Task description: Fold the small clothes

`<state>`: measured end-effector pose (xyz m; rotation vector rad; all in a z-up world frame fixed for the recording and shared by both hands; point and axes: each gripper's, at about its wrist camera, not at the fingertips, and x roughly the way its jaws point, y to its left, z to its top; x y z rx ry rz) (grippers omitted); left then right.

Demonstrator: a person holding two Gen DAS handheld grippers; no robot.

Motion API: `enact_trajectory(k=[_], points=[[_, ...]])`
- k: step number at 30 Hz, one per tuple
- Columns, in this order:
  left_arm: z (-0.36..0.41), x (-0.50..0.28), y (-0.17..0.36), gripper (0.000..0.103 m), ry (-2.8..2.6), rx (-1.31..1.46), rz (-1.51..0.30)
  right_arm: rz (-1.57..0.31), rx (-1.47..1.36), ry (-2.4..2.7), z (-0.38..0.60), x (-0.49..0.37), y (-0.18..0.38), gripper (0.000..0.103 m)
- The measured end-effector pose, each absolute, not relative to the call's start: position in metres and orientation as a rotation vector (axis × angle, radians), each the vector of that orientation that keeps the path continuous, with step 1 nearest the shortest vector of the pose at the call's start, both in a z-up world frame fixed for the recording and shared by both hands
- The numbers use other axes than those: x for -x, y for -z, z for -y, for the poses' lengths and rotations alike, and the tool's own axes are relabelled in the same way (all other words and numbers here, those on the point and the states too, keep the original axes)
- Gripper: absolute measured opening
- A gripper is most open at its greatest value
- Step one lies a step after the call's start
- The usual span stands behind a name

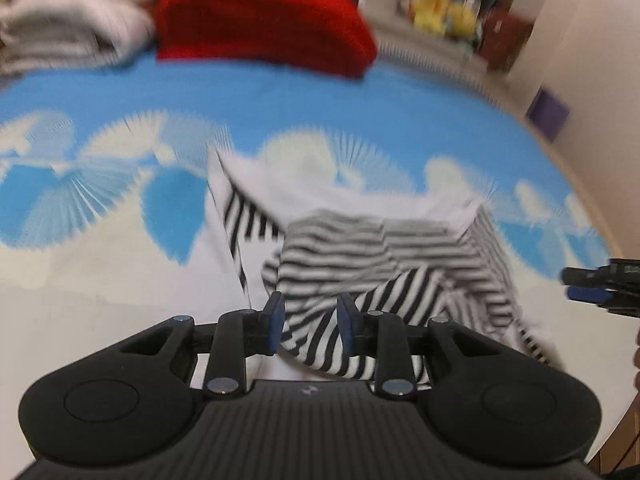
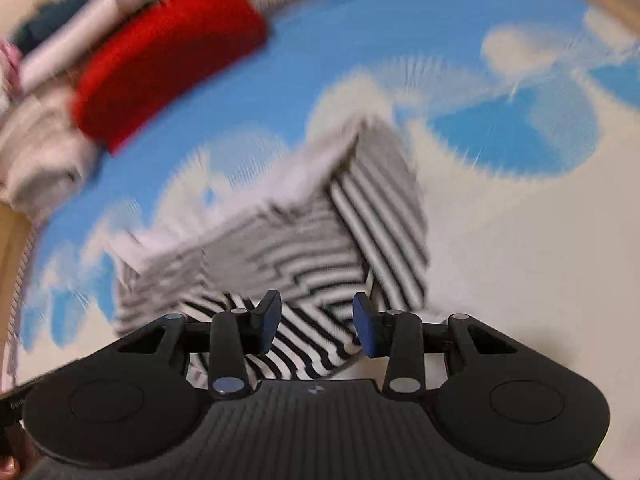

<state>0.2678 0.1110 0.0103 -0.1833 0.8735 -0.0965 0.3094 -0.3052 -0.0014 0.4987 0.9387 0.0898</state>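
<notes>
Black-and-white striped garment [image 1: 384,264] lies partly folded on the blue cloud-print sheet [image 1: 280,96], mid-scene, white inner side turned up at the far edge. Left claw [image 1: 311,322] jaws apart, striped cloth seen between the pads, not pinched. Right claw [image 2: 318,326] likewise apart over the near hem. Red folded cloth [image 1: 260,20] and beige pile [image 1: 68,16] far left. Frames blurred.

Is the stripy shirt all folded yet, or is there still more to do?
Partly. The striped garment is already doubled over on the blue-and-white sheet, but it is still lumpy with loose edges. Both the left gripper and right gripper have their jaws apart with striped cloth between them, not pinched. A red folded piece and pale folded clothes sit behind. Left: smoothing this one and stacking it.
</notes>
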Motion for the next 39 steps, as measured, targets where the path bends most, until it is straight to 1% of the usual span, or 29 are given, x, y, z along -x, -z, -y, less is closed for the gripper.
enact_trajectory(k=[4,6,7,8,10,14,15,16,17,18,19,20,21,22,26,30,32,35,36,37,38,39], points=[[-0.119,-0.212,-0.054,0.033,0.103,0.205,-0.803,-0.769,-0.526,-0.111,0.347,-0.248,-0.054,0.044],[-0.119,-0.176,-0.069,0.034,0.113,0.199,-0.778,-0.712,-0.5,-0.095,0.362,-0.212,-0.061,0.045],[-0.118,-0.159,-0.072,0.036,0.117,0.195,-0.771,-0.695,-0.491,-0.085,0.37,-0.193,-0.063,0.045],[-0.117,-0.143,-0.071,0.036,0.119,0.192,-0.764,-0.69,-0.488,-0.08,0.376,-0.177,-0.06,0.045],[-0.116,-0.114,-0.065,0.041,0.122,0.186,-0.75,-0.723,-0.493,-0.06,0.387,-0.152,-0.049,0.045],[-0.11,-0.082,-0.025,0.047,0.122,0.205,-0.771,-0.794,-0.53,-0.007,0.396,-0.128,-0.012,0.045],[-0.109,-0.079,-0.013,0.051,0.1,0.198,-0.794,-0.806,-0.521,0.005,0.395,-0.122,-0.003,0.045],[-0.109,-0.08,-0.002,0.058,0.06,0.195,-0.848,-0.831,-0.498,0.02,0.393,-0.119,0.011,0.045],[-0.109,-0.084,0.007,0.063,0.02,0.203,-0.905,-0.88,-0.482,0.044,0.386,-0.119,0.025,0.045],[-0.11,-0.088,0.015,0.074,0.0,0.23,-0.951,-0.95,-0.491,0.071,0.385,-0.12,0.038,0.046],[-0.113,-0.091,0.022,0.083,0.001,0.257,-0.971,-1.0,-0.508,0.07,0.381,-0.122,0.049,0.046],[-0.116,-0.094,0.027,0.085,-0.011,0.28,-0.988,-1.043,-0.501,0.059,0.377,-0.122,0.058,0.046],[-0.119,-0.097,0.032,0.085,-0.037,0.292,-1.005,-1.08,-0.484,0.057,0.373,-0.125,0.065,0.047],[-0.121,-0.099,0.036,0.085,-0.056,0.299,-1.021,-1.114,-0.468,0.069,0.372,-0.128,0.072,0.05],[-0.135,-0.114,0.061,0.085,-0.117,0.342,-1.118,-1.163,-0.517,0.109,0.376,-0.134,0.085,0.055],[-0.147,-0.119,0.084,0.085,-0.159,0.425,-1.205,-1.199,-0.536,0.1,0.373,-0.141,0.096,0.056],[-0.151,-0.119,0.093,0.085,-0.187,0.428,-1.248,-1.225,-0.513,0.089,0.366,-0.142,0.101,0.059],[-0.154,-0.116,0.103,0.083,-0.203,0.406,-1.295,-1.263,-0.48,0.086,0.361,-0.141,0.107,0.059],[-0.153,-0.115,0.102,0.08,-0.198,0.393,-1.292,-1.26,-0.468,0.087,0.36,-0.14,0.107,0.059],[-0.152,-0.114,0.101,0.071,-0.183,0.374,-1.289,-1.257,-0.459,0.086,0.36,-0.14,0.106,0.059],[-0.15,-0.113,0.101,0.065,-0.172,0.357,-1.286,-1.254,-0.457,0.085,0.361,-0.138,0.106,0.059],[-0.149,-0.112,0.101,0.054,-0.16,0.342,-1.282,-1.252,-0.458,0.085,0.362,-0.137,0.106,0.059]])
